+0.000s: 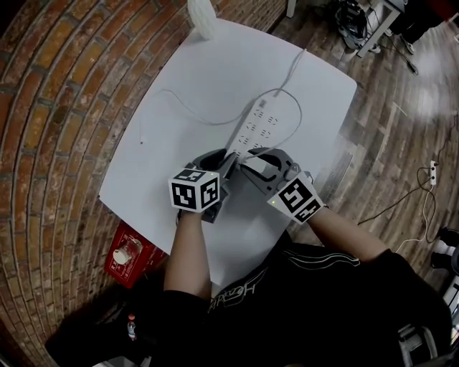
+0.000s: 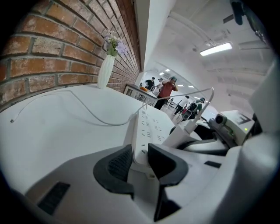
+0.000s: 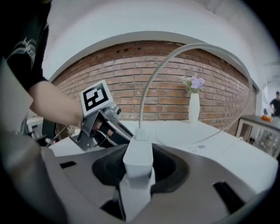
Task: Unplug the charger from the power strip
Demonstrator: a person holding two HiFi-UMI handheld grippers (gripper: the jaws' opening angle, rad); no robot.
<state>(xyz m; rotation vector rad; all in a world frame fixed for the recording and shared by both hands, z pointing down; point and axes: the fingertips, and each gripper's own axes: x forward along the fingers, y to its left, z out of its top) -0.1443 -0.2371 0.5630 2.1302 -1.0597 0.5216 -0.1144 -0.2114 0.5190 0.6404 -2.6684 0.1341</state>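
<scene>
A white power strip (image 1: 259,127) lies on the white table (image 1: 165,165). My left gripper (image 1: 222,168) holds its near end: in the left gripper view both dark pads press the sides of the power strip (image 2: 151,127), so my left gripper (image 2: 140,159) is shut on it. My right gripper (image 3: 138,166) is shut on the white charger (image 3: 138,157), whose cable (image 3: 151,83) arcs up and away. The charger (image 2: 186,133) stands at the strip's near end beside the left jaws. I cannot see its prongs. In the head view my right gripper (image 1: 254,165) hides the charger.
A thin white cable (image 1: 179,107) trails over the table's left half. A white vase (image 1: 201,18) stands at the far edge by the brick wall. On the floor, a red box (image 1: 129,254) sits left of the person and a second power strip (image 1: 433,172) lies far right.
</scene>
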